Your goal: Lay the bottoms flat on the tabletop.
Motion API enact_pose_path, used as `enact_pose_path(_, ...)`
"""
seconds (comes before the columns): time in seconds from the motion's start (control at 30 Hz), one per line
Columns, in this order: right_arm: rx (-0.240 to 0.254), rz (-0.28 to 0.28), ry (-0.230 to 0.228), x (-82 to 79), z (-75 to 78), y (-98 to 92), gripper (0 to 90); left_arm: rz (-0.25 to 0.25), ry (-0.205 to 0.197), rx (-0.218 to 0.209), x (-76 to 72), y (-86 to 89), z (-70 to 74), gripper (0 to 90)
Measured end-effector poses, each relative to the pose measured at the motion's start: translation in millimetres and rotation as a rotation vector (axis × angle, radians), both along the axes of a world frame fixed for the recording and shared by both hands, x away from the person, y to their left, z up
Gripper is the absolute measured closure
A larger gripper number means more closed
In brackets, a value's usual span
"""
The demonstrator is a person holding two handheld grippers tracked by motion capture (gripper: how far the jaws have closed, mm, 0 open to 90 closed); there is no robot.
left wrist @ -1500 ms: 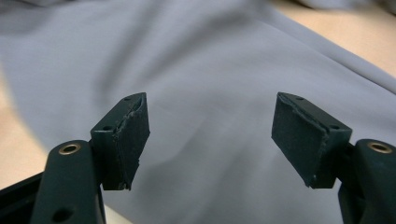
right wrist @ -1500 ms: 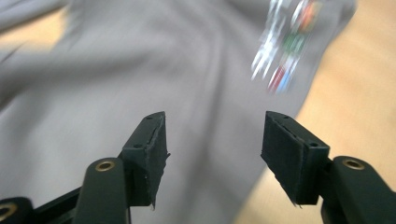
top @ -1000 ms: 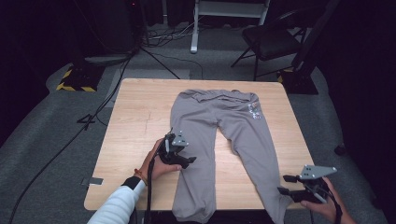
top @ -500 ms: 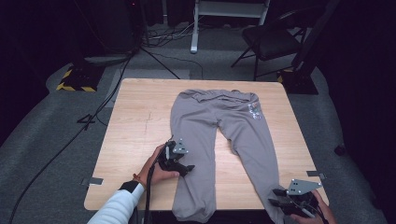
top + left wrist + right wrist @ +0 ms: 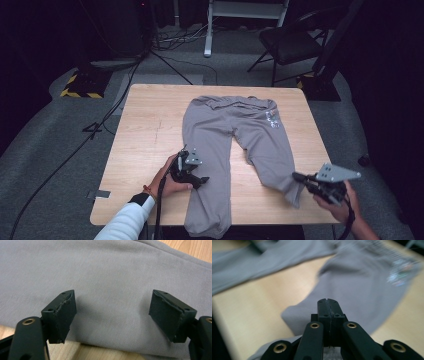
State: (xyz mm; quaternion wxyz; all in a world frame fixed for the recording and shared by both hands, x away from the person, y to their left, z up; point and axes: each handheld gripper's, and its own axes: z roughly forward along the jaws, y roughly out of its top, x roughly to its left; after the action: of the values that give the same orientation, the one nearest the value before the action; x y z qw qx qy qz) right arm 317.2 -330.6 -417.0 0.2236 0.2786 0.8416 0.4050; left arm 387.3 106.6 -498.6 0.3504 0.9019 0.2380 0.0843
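Fingers (image 5: 300, 178) of the right gripper (image 5: 306, 181) pinch the trousers' (image 5: 235, 131) hem near the table's (image 5: 145, 130) near right corner, the left gripper's (image 5: 112, 315) jaws gape wide over the other leg, and the right gripper view suggests folding slowly.

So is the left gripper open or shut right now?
Open. The left gripper has its jaws standing wide apart over the grey trousers, with bare fabric between them.
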Motion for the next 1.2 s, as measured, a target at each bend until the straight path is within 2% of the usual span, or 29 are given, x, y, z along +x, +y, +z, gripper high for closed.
enact_pose_path(0.03,0.005,-0.024,-0.014,8.9,3.4,-4.0,89.7,-0.005,-0.002,-0.003,0.5,-0.5,-0.2,21.9)
enact_pose_path(0.07,-0.004,-0.079,-0.035,25.2,6.9,-11.6,89.7,-0.006,-0.002,-0.003,0.6,-0.5,-0.2,21.9)
enact_pose_path(0.1,-0.011,-0.174,-0.048,48.9,7.3,-25.2,89.6,-0.007,-0.002,-0.004,0.7,-0.5,-0.3,21.9)
enact_pose_path(0.13,0.001,-0.220,-0.033,63.1,5.7,-33.9,89.6,-0.009,-0.002,-0.004,0.8,-0.5,-0.3,21.9)
enact_pose_path(0.17,0.001,-0.220,-0.033,63.1,5.7,-33.9,89.6,-0.012,-0.002,-0.004,1.0,-0.3,-0.3,21.9)
enact_pose_path(0.2,-0.012,-0.262,-0.030,76.8,2.8,-41.9,89.6,-0.014,-0.001,-0.005,1.3,-0.2,-0.4,21.9)
enact_pose_path(0.23,0.005,-0.344,0.005,103.0,-5.6,-59.0,89.5,-0.022,-0.006,-0.006,2.2,-0.3,-0.5,21.9)
enact_pose_path(0.27,0.005,-0.344,0.005,103.0,-5.6,-59.0,89.5,-0.022,-0.006,-0.006,2.2,-0.3,-0.5,21.9)
enact_pose_path(0.3,0.025,-0.374,0.053,115.6,-10.3,-67.2,89.5,-0.022,-0.006,-0.008,2.2,-0.5,-0.7,21.9)
enact_pose_path(0.37,-0.053,-0.455,0.045,136.1,-19.7,-78.9,89.5,-0.026,-0.006,-0.010,2.5,-0.4,-0.8,22.0)
enact_pose_path(0.43,-0.006,-0.497,0.114,154.3,-28.1,-93.6,88.5,-0.022,-0.006,-0.007,2.1,-0.6,-0.6,22.0)
enact_pose_path(0.47,-0.026,-0.518,0.124,160.2,-31.6,-97.9,84.8,-0.020,-0.009,-0.006,1.9,-0.9,-0.6,22.2)
enact_pose_path(0.5,-0.043,-0.555,0.117,164.1,-34.7,-101.0,75.9,-0.019,-0.008,-0.006,1.8,-0.9,-0.5,22.3)
enact_pose_path(0.53,-0.030,-0.573,0.115,166.1,-36.4,-103.3,68.4,-0.018,-0.008,-0.005,1.6,-1.0,-0.5,22.3)
enact_pose_path(0.57,-0.002,-0.565,0.134,166.8,-37.6,-106.1,66.5,-0.017,-0.006,0.001,1.4,-1.0,0.1,22.3)
enact_pose_path(0.63,0.008,-0.554,0.121,161.5,-37.1,-108.2,56.6,-0.011,-0.004,0.004,-0.2,-2.6,0.9,22.7)
enact_pose_path(0.67,0.044,-0.525,0.132,157.4,-35.9,-109.2,52.8,-0.014,-0.002,0.005,-0.7,-3.4,1.5,22.8)
enact_pose_path(0.73,0.065,-0.432,0.153,147.5,-32.9,-106.5,46.8,-0.026,-0.005,-0.006,-2.3,-6.3,4.1,22.7)
enact_pose_path(0.8,0.064,-0.299,0.165,132.5,-30.6,-96.9,43.4,-0.036,-0.009,-0.035,-4.4,-9.9,8.6,22.6)
enact_pose_path(0.83,0.013,-0.190,0.184,118.9,-33.2,-82.4,40.2,-0.039,-0.009,-0.052,-4.6,-11.5,11.3,22.5)
enact_pose_path(0.87,-0.012,-0.152,0.192,114.9,-36.8,-75.1,38.4,-0.038,-0.008,-0.071,-4.1,-16.7,15.3,22.5)
enact_pose_path(0.9,-0.012,-0.152,0.192,114.9,-36.8,-75.1,38.4,-0.038,-0.008,-0.071,-4.1,-16.7,15.3,22.5)
enact_pose_path(0.93,-0.048,-0.124,0.198,113.3,-40.7,-68.6,36.8,-0.043,-0.016,-0.069,-3.6,-19.8,16.6,22.5)
enact_pose_path(1.0,-0.105,-0.107,0.206,116.6,-49.8,-58.3,34.7,-0.057,-0.022,-0.072,-2.4,-26.5,17.7,22.4)
enact_pose_path(1.03,-0.107,-0.104,0.215,118.8,-52.3,-56.2,34.8,-0.060,-0.019,-0.074,-1.7,-30.6,18.0,22.4)
enact_pose_path(1.1,-0.150,-0.089,0.216,124.1,-58.1,-50.0,36.9,-0.080,-0.037,-0.057,0.0,-39.3,19.2,22.5)
enact_pose_path(1.2,-0.191,-0.054,0.225,132.1,-63.1,-40.0,40.7,-0.107,-0.047,-0.050,2.6,-53.1,21.4,22.3)
